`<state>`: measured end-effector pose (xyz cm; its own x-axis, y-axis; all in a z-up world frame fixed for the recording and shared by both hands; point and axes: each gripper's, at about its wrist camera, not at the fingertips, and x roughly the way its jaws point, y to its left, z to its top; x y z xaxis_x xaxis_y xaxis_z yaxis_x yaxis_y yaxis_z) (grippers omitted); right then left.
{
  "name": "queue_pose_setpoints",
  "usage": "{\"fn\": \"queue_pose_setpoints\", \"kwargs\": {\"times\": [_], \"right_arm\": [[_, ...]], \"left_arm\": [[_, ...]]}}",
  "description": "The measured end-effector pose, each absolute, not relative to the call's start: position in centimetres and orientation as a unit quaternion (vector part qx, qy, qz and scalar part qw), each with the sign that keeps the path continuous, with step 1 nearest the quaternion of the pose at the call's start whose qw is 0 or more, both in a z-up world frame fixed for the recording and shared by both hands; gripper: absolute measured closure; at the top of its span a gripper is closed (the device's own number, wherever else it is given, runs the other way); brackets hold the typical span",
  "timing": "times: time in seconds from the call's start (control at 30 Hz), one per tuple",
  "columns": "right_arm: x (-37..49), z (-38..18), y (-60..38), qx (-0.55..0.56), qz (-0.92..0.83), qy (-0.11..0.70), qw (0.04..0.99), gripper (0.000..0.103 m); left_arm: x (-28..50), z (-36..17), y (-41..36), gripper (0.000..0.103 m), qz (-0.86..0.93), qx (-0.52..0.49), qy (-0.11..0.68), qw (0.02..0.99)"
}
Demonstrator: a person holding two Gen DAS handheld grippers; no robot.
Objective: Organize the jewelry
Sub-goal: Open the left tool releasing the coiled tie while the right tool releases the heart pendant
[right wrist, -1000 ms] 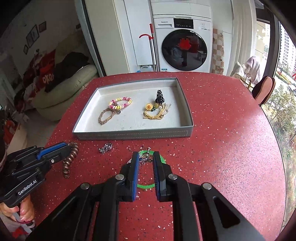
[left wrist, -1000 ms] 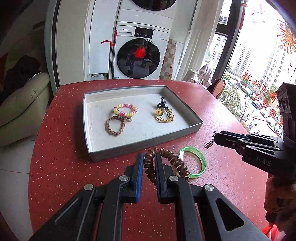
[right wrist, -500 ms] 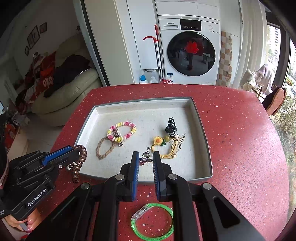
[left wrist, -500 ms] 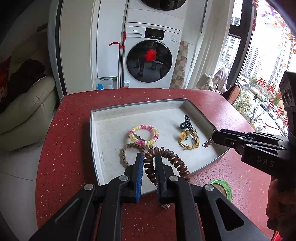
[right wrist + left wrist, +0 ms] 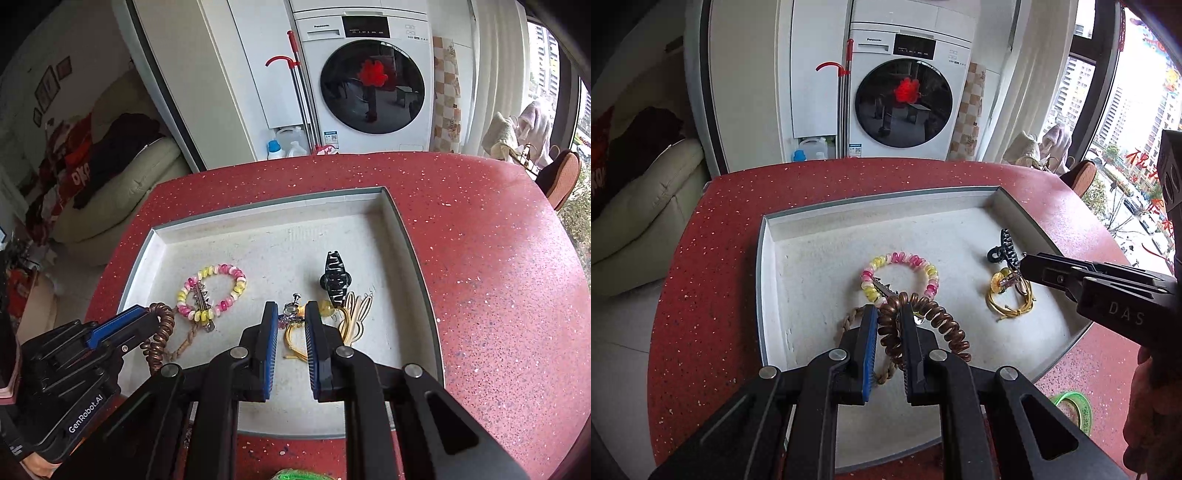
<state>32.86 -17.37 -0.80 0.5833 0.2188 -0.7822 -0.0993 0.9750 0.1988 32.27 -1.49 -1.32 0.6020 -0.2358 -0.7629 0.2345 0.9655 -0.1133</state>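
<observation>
Where lettering is legible, I read "Panasonic" on the white washing machine [image 5: 373, 85], "GenRobot.AI" on the body of the left tongs [image 5: 157, 325] in the right wrist view, and "DAS" on the body of the right tongs [image 5: 1015, 277] in the left wrist view; other labels are too small to read.

I hold the left tongs [image 5: 888, 321] clamped on a brown coil hair tie [image 5: 923, 325], a glossy spiral cord pinched between the ribbed blue pads; the tie hangs over the near left part of the grey tray [image 5: 768, 280], above a braided tan bracelet [image 5: 849, 321] and just beside a pink-and-yellow bead bracelet [image 5: 901, 273]; a small metal charm lies across that bracelet.

I hold the right tongs [image 5: 290, 317] closed on a small silver earring [image 5: 291, 312], metallic with a stud post; it sits over the tray, directly above a yellow cord bracelet [image 5: 351, 317] with a yellow flower bead; a black plastic claw clip [image 5: 334, 277] with toothed edges lies just beyond.

The tray is rectangular, shallow, with a pale speckled floor; it rests on a red speckled worktop [image 5: 498, 277] with a rounded edge; a translucent green bangle [image 5: 1078, 406] lies on the worktop near the tray's front right corner.
</observation>
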Motion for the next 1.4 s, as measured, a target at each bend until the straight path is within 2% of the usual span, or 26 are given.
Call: {"fn": "queue_pose_setpoints", "kwargs": {"times": [0.33, 0.73, 0.8, 0.87, 0.93, 1.17, 1.4], "right_arm": [[33.8, -3.4, -16.7, 0.065, 0.086, 0.472, 0.875, 0.087], [33.4, -5.1, -16.5, 0.064, 0.081, 0.493, 0.864, 0.086], [33.3, -5.1, -16.5, 0.066, 0.084, 0.495, 0.862, 0.082], [33.1, -4.9, -16.7, 0.069, 0.083, 0.493, 0.863, 0.06], [32.7, -4.2, -16.9, 0.076, 0.085, 0.482, 0.868, 0.051], [30.6, -2.0, -18.2, 0.098, 0.084, 0.454, 0.881, 0.045], [28.3, -1.0, -19.2, 0.115, 0.079, 0.444, 0.885, 0.044]], "left_arm": [[32.9, -3.7, -1.8, 0.072, -0.113, 0.026, 0.45, 0.886], [32.7, -3.8, -2.5, 0.072, -0.1, 0.049, 0.446, 0.888], [32.7, -3.7, -2.6, 0.072, -0.097, 0.046, 0.446, 0.888], [32.6, -3.6, -2.5, 0.072, -0.093, 0.045, 0.445, 0.89], [32.5, -3.4, -2.6, 0.072, -0.091, 0.044, 0.443, 0.891], [32.1, -2.7, -2.6, 0.072, -0.09, 0.045, 0.429, 0.898], [32.0, -2.3, -2.3, 0.072, -0.09, 0.039, 0.424, 0.9]]}}
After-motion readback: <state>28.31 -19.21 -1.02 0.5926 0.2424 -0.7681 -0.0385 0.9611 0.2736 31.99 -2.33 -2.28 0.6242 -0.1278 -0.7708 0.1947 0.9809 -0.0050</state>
